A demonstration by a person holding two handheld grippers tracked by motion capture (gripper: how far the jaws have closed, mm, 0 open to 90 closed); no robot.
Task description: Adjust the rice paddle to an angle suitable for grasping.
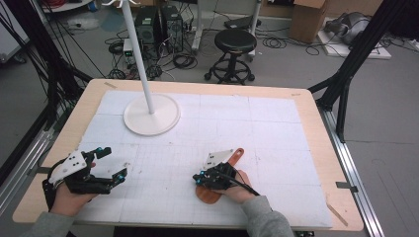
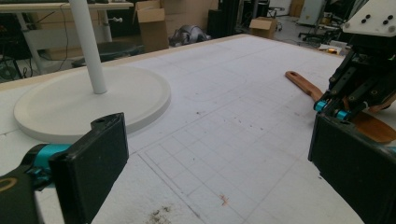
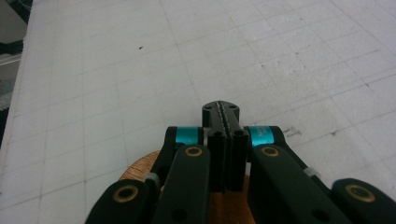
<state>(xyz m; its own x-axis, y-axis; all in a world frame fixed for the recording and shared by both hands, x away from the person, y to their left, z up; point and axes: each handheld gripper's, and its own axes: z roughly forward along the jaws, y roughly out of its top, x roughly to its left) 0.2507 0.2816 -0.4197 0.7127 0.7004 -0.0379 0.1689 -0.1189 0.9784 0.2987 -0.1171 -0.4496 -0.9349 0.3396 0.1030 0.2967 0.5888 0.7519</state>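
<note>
Down at the near edge of the white gridded mat [image 1: 276, 148], the right gripper [image 1: 201, 178] sits low over a wooden spatula [image 1: 236, 156], its jaws pressed flat together with nothing between them; the spatula's broad end lies under the gripper and its handle angles away toward the far right. Some tiny lettering runs along the teal sleeve [image 3: 261, 134] by the jaws, too blurred to read. Well apart to the left, the left gripper [image 1: 111, 165] hovers with its jaws spread wide and empty. Farther back stands a white pole stand [image 1: 151, 115] on its round base.
</note>
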